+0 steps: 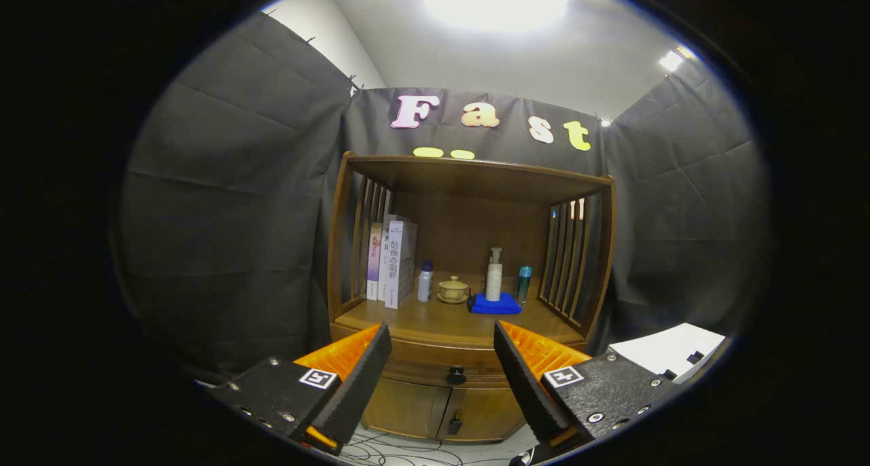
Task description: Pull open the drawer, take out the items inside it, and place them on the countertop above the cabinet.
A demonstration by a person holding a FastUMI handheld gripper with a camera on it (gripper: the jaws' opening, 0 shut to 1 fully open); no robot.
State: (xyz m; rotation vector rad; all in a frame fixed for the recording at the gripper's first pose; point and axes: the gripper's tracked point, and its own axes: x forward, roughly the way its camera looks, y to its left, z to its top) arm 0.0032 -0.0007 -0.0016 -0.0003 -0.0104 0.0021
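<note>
A brown wooden cabinet [469, 248] stands ahead against the black cloth wall. Its drawer [442, 364] is shut, with a small black knob [456, 375] at its middle. The countertop [448, 320] lies above the drawer, under a roofed shelf frame. My gripper [443, 364] is open with nothing between its fingers, well short of the cabinet. The knob shows in the gap between the left fingertip [378, 347] and the right fingertip [506, 347]. What lies inside the drawer is hidden.
On the countertop stand books [394, 262] at the left, a small white bottle [425, 281], a lidded cup on a saucer [453, 289], a pump bottle [494, 276] on a blue cloth [495, 305], and a teal bottle [524, 282]. Two cupboard doors [442, 411] sit below the drawer. Cables [401, 452] lie on the floor.
</note>
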